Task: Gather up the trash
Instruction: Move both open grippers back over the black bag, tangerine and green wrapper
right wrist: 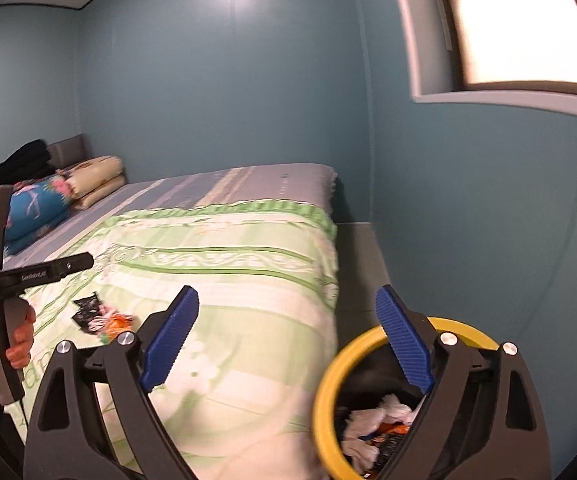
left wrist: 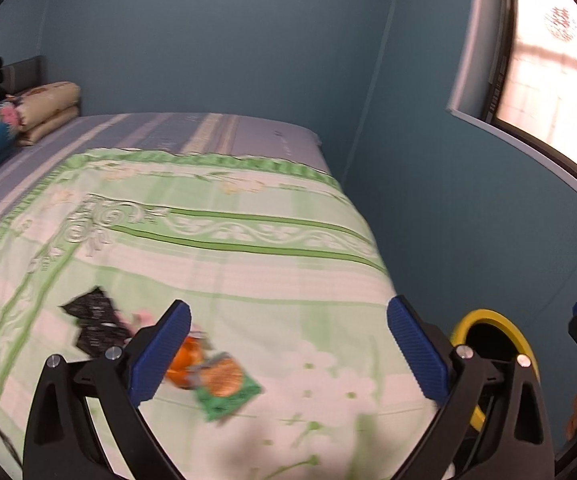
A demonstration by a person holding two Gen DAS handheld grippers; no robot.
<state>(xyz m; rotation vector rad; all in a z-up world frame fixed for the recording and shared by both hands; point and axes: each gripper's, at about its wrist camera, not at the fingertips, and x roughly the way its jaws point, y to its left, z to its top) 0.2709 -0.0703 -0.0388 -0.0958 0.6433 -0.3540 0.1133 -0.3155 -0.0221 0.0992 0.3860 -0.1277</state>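
Wrappers on the bed, bin at its right edge.

At lower left of the left wrist view, a black wrapper (left wrist: pixel 94 322) and an orange-green wrapper (left wrist: pixel 216 380) lie on the green bedspread (left wrist: pixel 248 248); the left gripper (left wrist: pixel 288 354) hovers over them, fingers spread wide, holding nothing. At lower right, the right gripper (right wrist: pixel 286 338) gapes empty above the yellow-rimmed bin (right wrist: pixel 330 384), which holds crumpled trash (right wrist: pixel 380 424).
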